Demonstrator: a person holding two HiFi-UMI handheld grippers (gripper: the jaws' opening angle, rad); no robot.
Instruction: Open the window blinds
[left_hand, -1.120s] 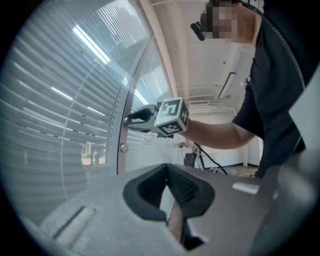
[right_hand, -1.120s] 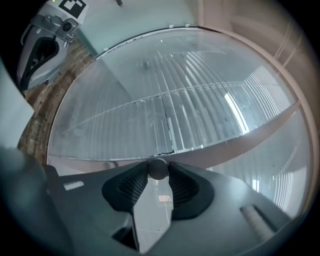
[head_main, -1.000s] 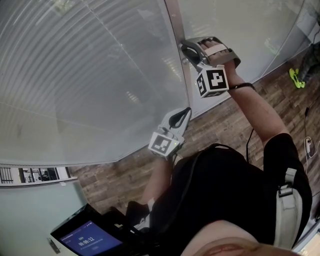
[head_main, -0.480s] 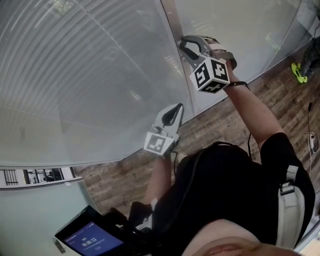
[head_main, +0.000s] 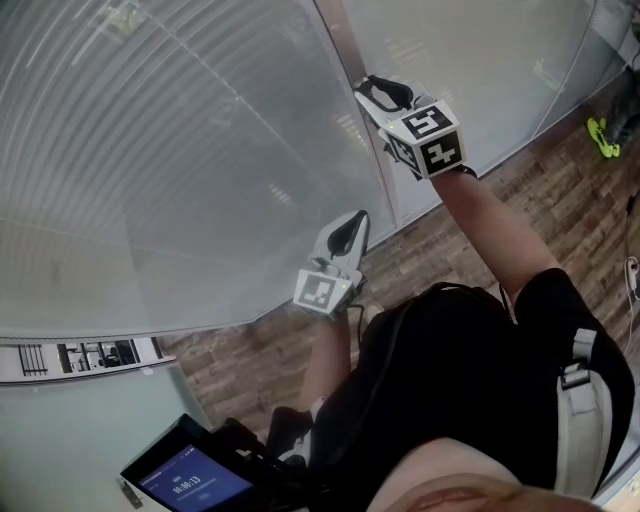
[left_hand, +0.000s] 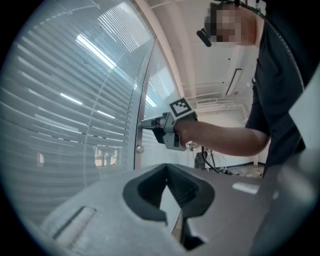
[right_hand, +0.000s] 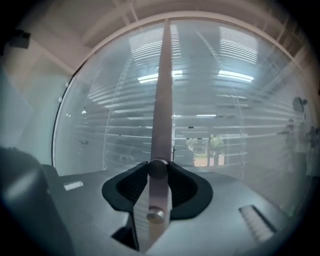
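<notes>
The right gripper has rolled over in place since a second ago. The blinds lie level-slatted behind glass. On the upright post their knob points straight into the right jaws, which pinch it. The left gripper hangs lower, tips together, empty.

- The right gripper is held high on an outstretched arm and points level, its jaws pinching a small round knob.
- The left gripper is lower on a bent arm, jaws together and empty.
</notes>
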